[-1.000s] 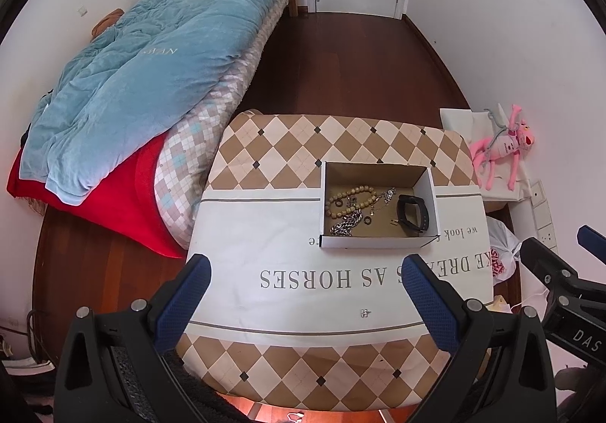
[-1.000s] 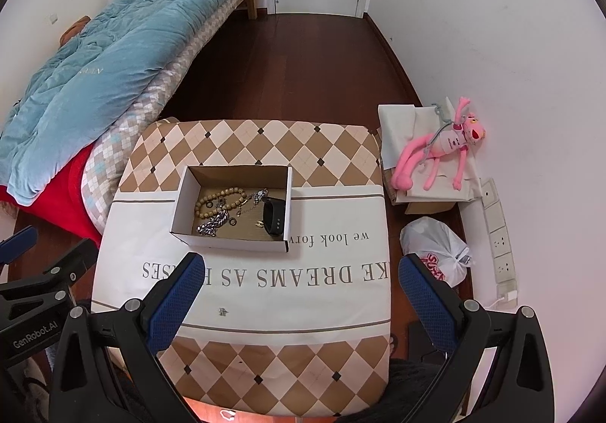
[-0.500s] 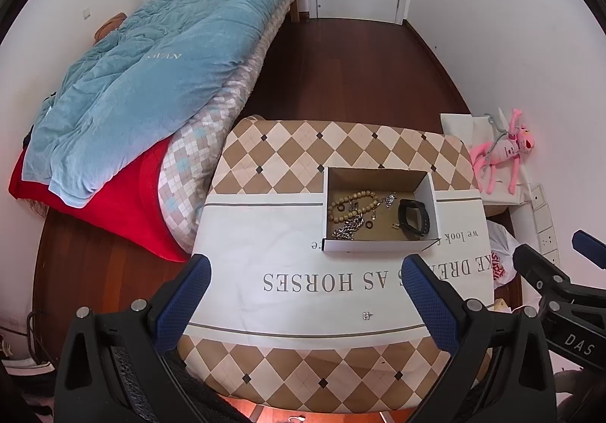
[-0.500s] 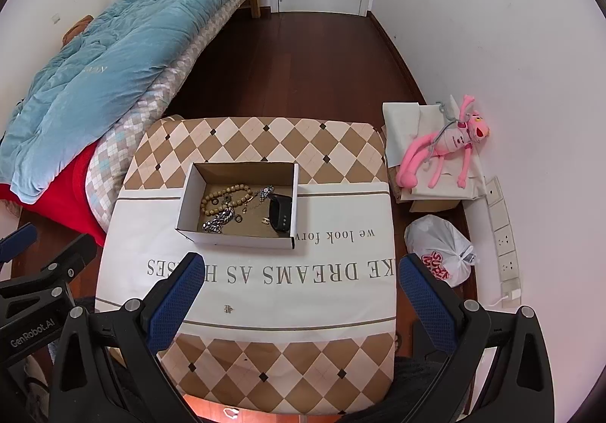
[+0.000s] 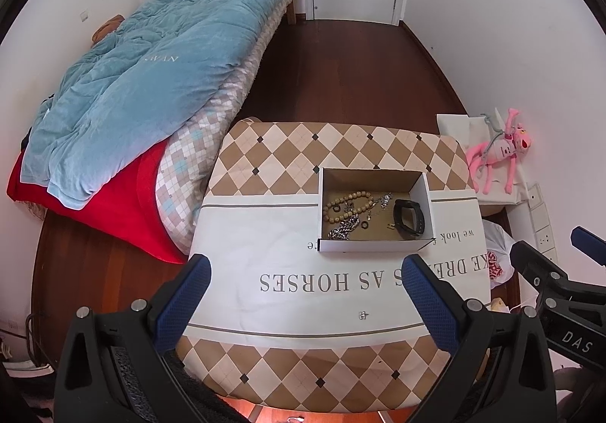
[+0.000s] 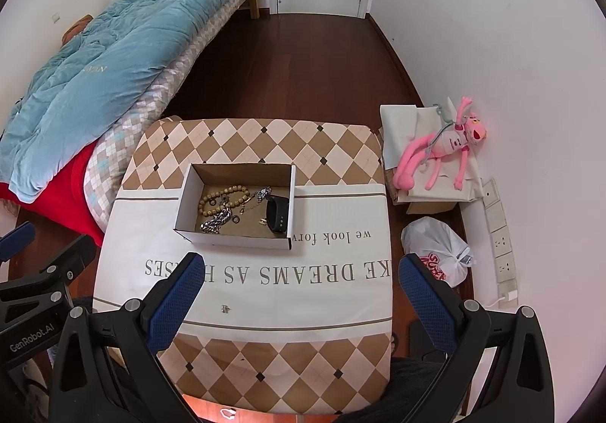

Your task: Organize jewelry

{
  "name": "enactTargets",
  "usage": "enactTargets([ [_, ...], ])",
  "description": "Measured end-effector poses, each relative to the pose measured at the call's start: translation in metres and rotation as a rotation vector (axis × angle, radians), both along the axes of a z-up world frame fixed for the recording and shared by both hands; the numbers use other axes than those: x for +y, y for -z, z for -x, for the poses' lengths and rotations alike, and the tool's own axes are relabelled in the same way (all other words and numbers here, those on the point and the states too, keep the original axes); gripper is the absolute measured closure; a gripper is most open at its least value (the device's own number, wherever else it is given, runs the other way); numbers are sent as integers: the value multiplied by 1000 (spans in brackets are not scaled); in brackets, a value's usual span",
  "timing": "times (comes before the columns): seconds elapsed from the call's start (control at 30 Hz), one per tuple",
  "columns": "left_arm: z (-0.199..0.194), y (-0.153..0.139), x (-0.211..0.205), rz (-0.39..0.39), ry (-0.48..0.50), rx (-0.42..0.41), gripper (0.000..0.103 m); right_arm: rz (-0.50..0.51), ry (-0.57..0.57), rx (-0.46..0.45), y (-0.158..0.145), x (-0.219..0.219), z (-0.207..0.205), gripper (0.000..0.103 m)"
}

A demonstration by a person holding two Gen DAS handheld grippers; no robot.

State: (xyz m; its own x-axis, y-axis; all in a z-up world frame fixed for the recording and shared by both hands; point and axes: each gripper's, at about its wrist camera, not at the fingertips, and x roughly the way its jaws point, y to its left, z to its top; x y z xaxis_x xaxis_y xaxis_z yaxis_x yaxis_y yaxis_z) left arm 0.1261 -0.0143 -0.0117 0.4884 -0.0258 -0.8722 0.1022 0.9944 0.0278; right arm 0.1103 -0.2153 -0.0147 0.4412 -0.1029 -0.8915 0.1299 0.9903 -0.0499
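Left wrist view: left gripper (image 5: 305,281) held high above table (image 5: 265,142), jaws spread wide, nothing gripped; box (image 5: 375,245) right of centre, keeping bead bracelet (image 5: 350,204), silver chain (image 5: 345,228) and black band (image 5: 408,217) gathered. Right wrist view: right gripper (image 6: 299,279) likewise wide and empty; small earring (image 6: 225,308) stray on near cloth, probably awaiting collection into box (image 6: 235,236).
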Motion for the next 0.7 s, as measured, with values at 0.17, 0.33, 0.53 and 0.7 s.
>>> enactTargets([
  [0.17, 1, -1, -1, -1, -1, -1, 0, 0, -1, 0, -1, 0, 1, 0],
  [0.33, 1, -2, -2, -1, -1, -4, 0, 2, 1, -2, -1, 1, 1, 0],
  [0.53, 1, -4, -3, 0, -1, -6, 0, 3, 0, -4, -4, 0, 1, 0],
  [0.7, 2, -6, -3, 1, -1, -8, 0, 2, 0, -6, -4, 0, 1, 0],
])
